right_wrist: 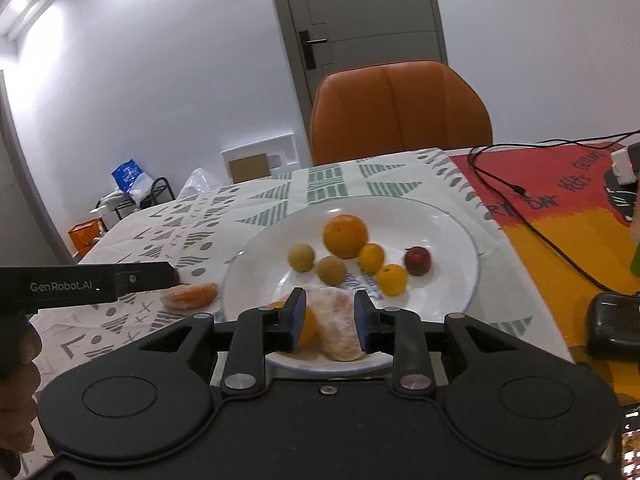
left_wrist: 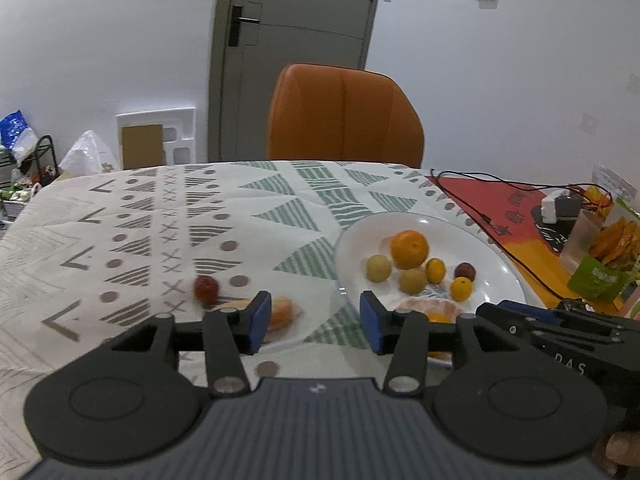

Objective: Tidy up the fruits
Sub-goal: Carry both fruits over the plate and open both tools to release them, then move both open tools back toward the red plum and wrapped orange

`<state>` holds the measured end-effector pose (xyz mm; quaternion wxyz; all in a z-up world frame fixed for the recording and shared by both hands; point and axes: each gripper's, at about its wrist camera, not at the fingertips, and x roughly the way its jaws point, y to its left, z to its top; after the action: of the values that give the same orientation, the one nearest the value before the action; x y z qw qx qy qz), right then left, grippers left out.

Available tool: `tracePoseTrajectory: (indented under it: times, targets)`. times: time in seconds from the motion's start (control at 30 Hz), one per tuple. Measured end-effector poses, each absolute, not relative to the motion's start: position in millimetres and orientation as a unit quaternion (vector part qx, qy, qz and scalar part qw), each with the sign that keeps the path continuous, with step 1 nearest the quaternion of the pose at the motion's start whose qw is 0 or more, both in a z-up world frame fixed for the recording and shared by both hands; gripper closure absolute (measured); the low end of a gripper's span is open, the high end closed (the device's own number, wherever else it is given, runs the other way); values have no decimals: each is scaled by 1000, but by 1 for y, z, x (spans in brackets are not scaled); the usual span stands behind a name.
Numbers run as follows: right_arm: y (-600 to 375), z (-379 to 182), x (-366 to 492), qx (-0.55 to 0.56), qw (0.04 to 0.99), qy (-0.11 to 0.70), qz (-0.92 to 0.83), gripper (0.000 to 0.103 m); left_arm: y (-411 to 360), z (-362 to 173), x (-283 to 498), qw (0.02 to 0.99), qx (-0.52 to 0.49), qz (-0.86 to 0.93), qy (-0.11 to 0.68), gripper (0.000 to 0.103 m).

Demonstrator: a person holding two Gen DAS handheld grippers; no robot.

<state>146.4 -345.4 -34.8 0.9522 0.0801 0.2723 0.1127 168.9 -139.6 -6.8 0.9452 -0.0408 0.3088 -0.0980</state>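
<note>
A white plate (right_wrist: 444,280) holds an orange (right_wrist: 345,236), two tan longans (right_wrist: 301,257), two kumquats (right_wrist: 392,279) and a red jujube (right_wrist: 417,261). Over the plate's near rim, my right gripper (right_wrist: 329,322) is shut on a peeled orange piece (right_wrist: 336,328). In the left wrist view the same plate (left_wrist: 492,264) lies to the right. My left gripper (left_wrist: 314,322) hangs open over the cloth just left of the plate. A peeled orange segment (left_wrist: 282,312) lies on the cloth behind its left finger, and a red jujube (left_wrist: 206,289) lies further left.
An orange chair (left_wrist: 344,116) stands at the table's far side. A black cable (right_wrist: 540,232) and white charger (right_wrist: 624,166) lie on the red-and-orange mat to the right. Snack packets (left_wrist: 612,248) and a black case (right_wrist: 614,330) sit at the right edge.
</note>
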Motion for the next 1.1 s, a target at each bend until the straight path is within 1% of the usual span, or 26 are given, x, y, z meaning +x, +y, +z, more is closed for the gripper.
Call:
tracePoseTrajectory:
  times: [0.1,0.23,0.3,0.37,0.43,0.47,0.5,0.53,0.63,0.7,0.8,1.1]
  targets:
    - [-336,-34,146,77,952,272,120,74,-130,-5,165,947,-42,-89,306,51]
    - [-325,-31,145,73,951,271,132,71,-118,-4,160,950,-41,-74,301,37]
    - [-319,-30,145,69,950,271,137,67,-111,-4,158,951,-43,-67,300,29]
    - [-312,-29,145,65,950,271,143,61,-105,-4,155,952,-45,-61,297,20]
    - [-306,-28,144,61,949,269,150,50,-99,-4,153,953,-45,-55,294,17]
    - [-302,-28,144,59,949,268,153,48,-97,-4,152,954,-45,-52,293,15]
    - [-299,-28,143,58,949,267,156,43,-93,-4,151,954,-45,-47,293,14]
    - [-297,-27,143,57,949,266,159,40,-91,-4,150,954,-45,-44,292,13]
    - [-287,-26,141,49,950,258,168,23,-81,-5,147,955,-48,-36,292,9]
    - [-281,-26,141,45,950,256,173,19,-74,-6,146,954,-52,-31,294,8]
    - [-272,-26,142,42,948,257,182,17,-65,-8,143,953,-56,-26,296,8]
    - [-249,-29,148,36,941,265,208,18,-39,-12,139,952,-69,-12,299,8]
